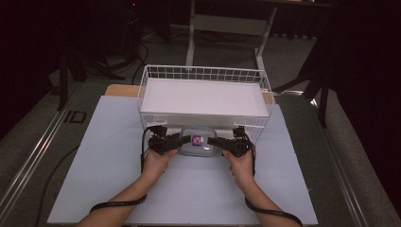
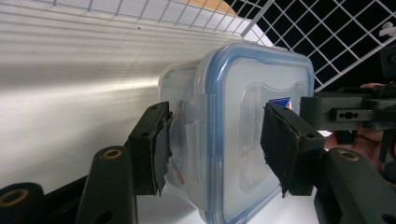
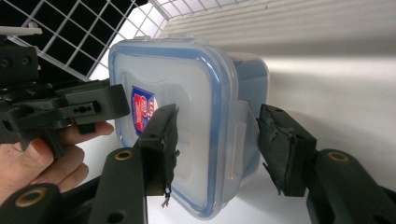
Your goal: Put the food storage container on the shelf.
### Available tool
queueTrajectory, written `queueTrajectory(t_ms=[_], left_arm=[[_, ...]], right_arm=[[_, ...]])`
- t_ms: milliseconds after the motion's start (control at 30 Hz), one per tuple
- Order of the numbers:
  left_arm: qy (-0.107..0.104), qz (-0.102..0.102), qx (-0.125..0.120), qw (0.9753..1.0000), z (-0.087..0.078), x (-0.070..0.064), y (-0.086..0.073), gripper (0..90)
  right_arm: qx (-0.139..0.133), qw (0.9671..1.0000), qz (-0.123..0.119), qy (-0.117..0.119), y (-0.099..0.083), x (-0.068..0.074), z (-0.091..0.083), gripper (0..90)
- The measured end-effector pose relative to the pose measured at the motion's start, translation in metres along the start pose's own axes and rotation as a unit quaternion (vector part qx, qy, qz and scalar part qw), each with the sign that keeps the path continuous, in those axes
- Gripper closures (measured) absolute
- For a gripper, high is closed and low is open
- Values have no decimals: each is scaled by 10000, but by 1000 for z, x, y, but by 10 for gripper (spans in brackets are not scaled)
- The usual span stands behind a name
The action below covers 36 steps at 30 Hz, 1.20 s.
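Translucent plastic with a blue-rimmed lid, the food container (image 1: pixel 197 142) sits on the pale tabletop (image 1: pixel 108 175) in the high view, just in front of the white wire basket (image 1: pixel 203 97). The left gripper (image 1: pixel 180 140) meets it from one side and the right gripper (image 1: pixel 216 141) from the other, each held in a hand with a cable looping back along the forearm. From up here the fingers are too small and dark to read, and the container's side walls are hidden behind them.

From the left gripper view, the container (image 2: pixel 243 135) appears turned on its side. The left gripper (image 2: pixel 212 140) has its fingers (image 2: pixel 154 149) apart, straddling a lid latch; one pad seems to touch the wall, the other stands over the lid with a sliver of space. A sticker is mostly covered. The right gripper (image 2: pixel 343 112) shows beyond, cut off by the frame.

From the right gripper view, the container (image 3: pixel 187 116) shows a red and blue label, print unreadable. The right gripper (image 3: pixel 215 149) likewise has fingers (image 3: pixel 161 149) spread around a latch, the outer pad clear of the plastic. The left gripper (image 3: pixel 93 105) and a hand (image 3: pixel 44 156) sit at the far edge.
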<state>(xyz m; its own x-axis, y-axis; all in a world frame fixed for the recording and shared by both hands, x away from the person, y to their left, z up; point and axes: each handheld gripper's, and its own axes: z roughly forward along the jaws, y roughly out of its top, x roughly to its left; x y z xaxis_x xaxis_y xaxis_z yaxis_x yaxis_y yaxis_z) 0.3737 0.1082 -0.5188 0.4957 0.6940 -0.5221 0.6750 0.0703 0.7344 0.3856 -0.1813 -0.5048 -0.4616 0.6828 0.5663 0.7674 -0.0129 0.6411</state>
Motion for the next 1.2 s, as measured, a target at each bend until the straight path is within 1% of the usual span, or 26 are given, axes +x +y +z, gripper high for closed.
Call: queueTrajectory(t_ms=[100,167,233,300,333,367,433,500,533,600,633,667,700,733,767,800,833,867,933,1000,1033,1067,1100,1133,1167,1200], left_arm=[[20,-38,-48,10000,3,2,0,446],[37,16,-178,9998,4,2,2,449],[-14,-81,-241,9997,6,5,2,449],[-39,-46,-293,9996,8,7,1,449],[-47,11,-322,9995,8,8,1,449],[-54,35,-355,9993,9,9,0,446],[-58,72,-422,9991,10,10,-2,438],[-69,77,-480,9988,11,11,-3,432],[-43,96,-479,9988,12,12,-3,424],[-52,79,-435,9990,14,13,-4,402],[-59,24,-442,9990,15,14,-4,389],[-38,20,-459,9989,16,15,-4,388],[-15,-107,-503,9987,16,15,-4,388],[34,-140,-509,9986,16,16,-4,386],[129,-161,-559,9982,16,15,-3,384],[202,10,-549,9983,15,16,-3,386],[234,127,-562,9981,15,15,-2,388],[265,155,-569,9979,15,15,-2,387],[376,183,-587,9974,14,12,-2,387],[489,214,-598,9968,12,11,-1,384],[509,236,-621,9965,10,10,-2,374],[458,298,-631,9965,7,9,-2,374],[440,392,-639,9962,4,8,-2,350],[395,512,-667,9957,1,7,-3,314],[377,649,-676,9949,-2,5,-3,299],[369,721,-679,9944,-5,3,-4,279]], right_arm=[[-34,10000,-5,-30,0,-3,2,487],[-139,9998,151,87,2,-8,4,487],[-166,9997,117,98,5,-10,5,487],[-208,9997,100,65,7,-10,6,486],[-215,9994,265,105,9,-13,8,484],[-264,9990,325,145,9,-15,8,481],[-304,9986,387,208,9,-17,10,478],[-349,9984,414,186,10,-18,11,471],[-460,9986,238,120,10,-20,13,469],[-406,9991,18,-92,12,-18,15,445],[-329,9994,34,-122,12,-15,15,450],[-374,9990,-134,-221,13,-16,18,450],[-259,9995,-12,-194,13,-12,18,450],[-286,9992,-106,-260,13,-12,19,450],[-292,9991,-80,-294,12,-12,20,449],[-320,9991,-36,-288,11,-12,21,442],[-338,9992,17,-227,9,-13,21,443],[-302,9990,270,-210,8,-11,21,442],[-345,9988,236,-259,7,-9,21,442],[-379,9986,134,-351,6,-7,20,442],[-391,9985,75,-367,6,-6,19,441],[-399,9984,-11,-391,5,-4,17,440],[-390,9982,-64,-446,4,-1,14,437],[-494,9973,-284,-457,3,0,12,429],[-481,9974,-291,-454,2,3,8,425],[-523,9965,-452,-476,1,6,5,419]])
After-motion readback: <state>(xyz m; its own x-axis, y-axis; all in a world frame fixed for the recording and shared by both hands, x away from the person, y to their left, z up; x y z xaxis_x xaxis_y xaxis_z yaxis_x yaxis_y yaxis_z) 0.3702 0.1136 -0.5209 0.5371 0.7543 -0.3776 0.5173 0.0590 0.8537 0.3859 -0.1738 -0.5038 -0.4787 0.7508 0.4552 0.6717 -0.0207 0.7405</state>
